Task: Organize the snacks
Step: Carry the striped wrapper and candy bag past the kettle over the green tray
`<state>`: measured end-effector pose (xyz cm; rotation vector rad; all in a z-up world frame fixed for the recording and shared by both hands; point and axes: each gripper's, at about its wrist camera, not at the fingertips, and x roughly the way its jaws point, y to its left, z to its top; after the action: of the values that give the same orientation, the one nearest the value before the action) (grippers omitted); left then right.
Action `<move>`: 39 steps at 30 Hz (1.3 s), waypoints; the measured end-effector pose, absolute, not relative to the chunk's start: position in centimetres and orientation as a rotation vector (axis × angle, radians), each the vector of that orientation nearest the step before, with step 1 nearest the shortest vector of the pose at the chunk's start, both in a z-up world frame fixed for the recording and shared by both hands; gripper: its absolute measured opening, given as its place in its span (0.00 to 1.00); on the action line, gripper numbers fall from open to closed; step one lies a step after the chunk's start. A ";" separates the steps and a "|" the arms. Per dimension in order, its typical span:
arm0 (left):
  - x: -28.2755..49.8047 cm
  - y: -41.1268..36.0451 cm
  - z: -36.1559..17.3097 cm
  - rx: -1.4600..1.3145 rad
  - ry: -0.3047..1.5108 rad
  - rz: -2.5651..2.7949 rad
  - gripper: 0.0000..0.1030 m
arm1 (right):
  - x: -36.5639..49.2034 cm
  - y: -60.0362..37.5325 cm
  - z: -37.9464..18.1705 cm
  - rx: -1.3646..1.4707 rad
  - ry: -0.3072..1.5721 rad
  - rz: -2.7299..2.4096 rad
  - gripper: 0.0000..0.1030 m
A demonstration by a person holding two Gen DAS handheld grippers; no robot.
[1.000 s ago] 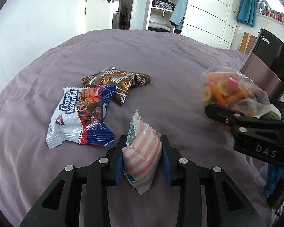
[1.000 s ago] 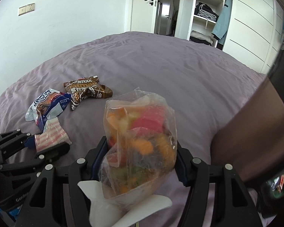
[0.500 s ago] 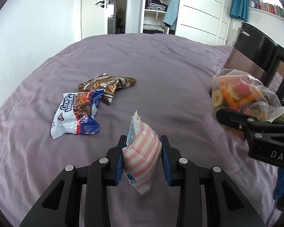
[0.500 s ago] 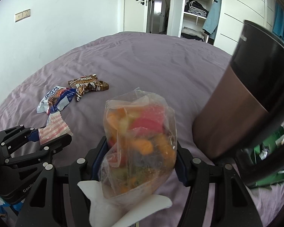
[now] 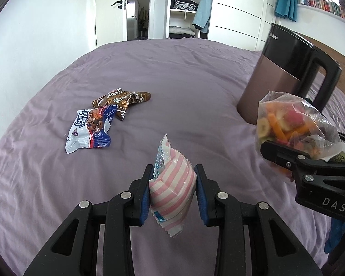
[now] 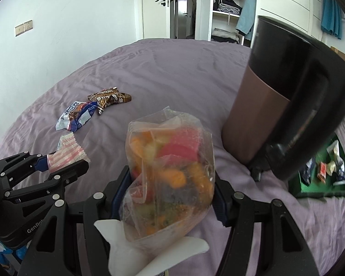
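Note:
My left gripper is shut on a pink-and-white striped snack packet, held above the purple bedspread. The same packet shows at the left of the right wrist view. My right gripper is shut on a clear bag of colourful dried fruit, which also appears as the fruit bag at the right of the left wrist view. A white-and-blue snack pack and a brown snack pack lie together on the bed to the far left.
A tall brown-and-black kettle stands on the bed close to the right gripper. Behind it lies a green tray with several small packets. A door and open wardrobe are beyond the bed's far end.
Both grippers have moved back and to the right with their loads, away from the two packs on the bed. The kettle has come into fuller view, and the green tray has appeared.

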<state>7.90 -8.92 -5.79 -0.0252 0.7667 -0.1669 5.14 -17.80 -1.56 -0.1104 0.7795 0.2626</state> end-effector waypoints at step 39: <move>0.6 -20.5 0.5 0.140 0.722 -0.262 0.29 | -6.0 -33.0 0.4 0.030 0.751 0.044 0.87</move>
<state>0.62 -20.48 0.45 0.1403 0.7219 -0.2621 -6.00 -33.00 0.41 0.0299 0.7506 0.0442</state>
